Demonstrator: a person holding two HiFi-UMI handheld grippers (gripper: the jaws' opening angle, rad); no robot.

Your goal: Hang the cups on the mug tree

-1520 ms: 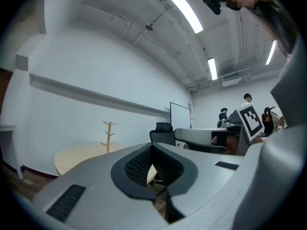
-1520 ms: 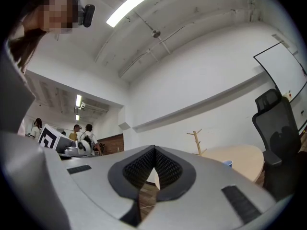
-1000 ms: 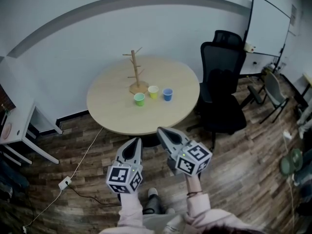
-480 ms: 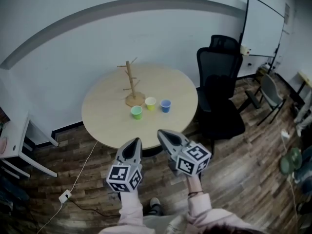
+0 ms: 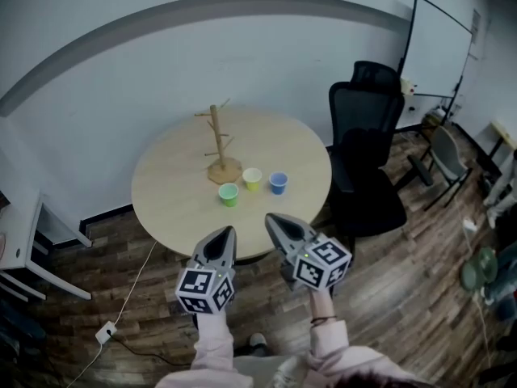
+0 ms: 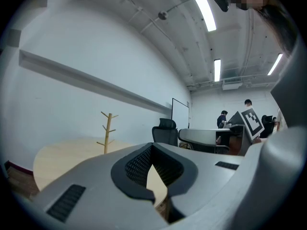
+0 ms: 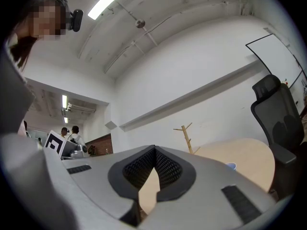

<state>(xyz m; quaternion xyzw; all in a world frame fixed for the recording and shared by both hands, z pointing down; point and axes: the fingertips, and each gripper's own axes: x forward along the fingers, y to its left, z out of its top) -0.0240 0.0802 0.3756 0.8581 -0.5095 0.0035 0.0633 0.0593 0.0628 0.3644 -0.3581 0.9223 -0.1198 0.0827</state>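
A wooden mug tree (image 5: 219, 138) stands upright on the far left part of a round pale table (image 5: 178, 208). In a row in front of it sit a green cup (image 5: 229, 194), a yellow cup (image 5: 253, 179) and a blue cup (image 5: 279, 183). My left gripper (image 5: 224, 234) and right gripper (image 5: 271, 219) hover side by side at the table's near edge, both shut with nothing in them. The tree also shows in the left gripper view (image 6: 108, 132) and the right gripper view (image 7: 185, 137), where the blue cup's rim (image 7: 230, 166) peeks over the jaw.
A black office chair (image 5: 365, 164) stands right of the table, a whiteboard (image 5: 435, 48) behind it. A white desk (image 5: 24, 241) is at the left. A power strip (image 5: 106, 331) with cable lies on the wood floor. People stand in the distance (image 6: 247, 110).
The head view has drifted: table and cups sit slightly lower and nearer the grippers than a second ago. Both grippers keep their pose and stay shut.
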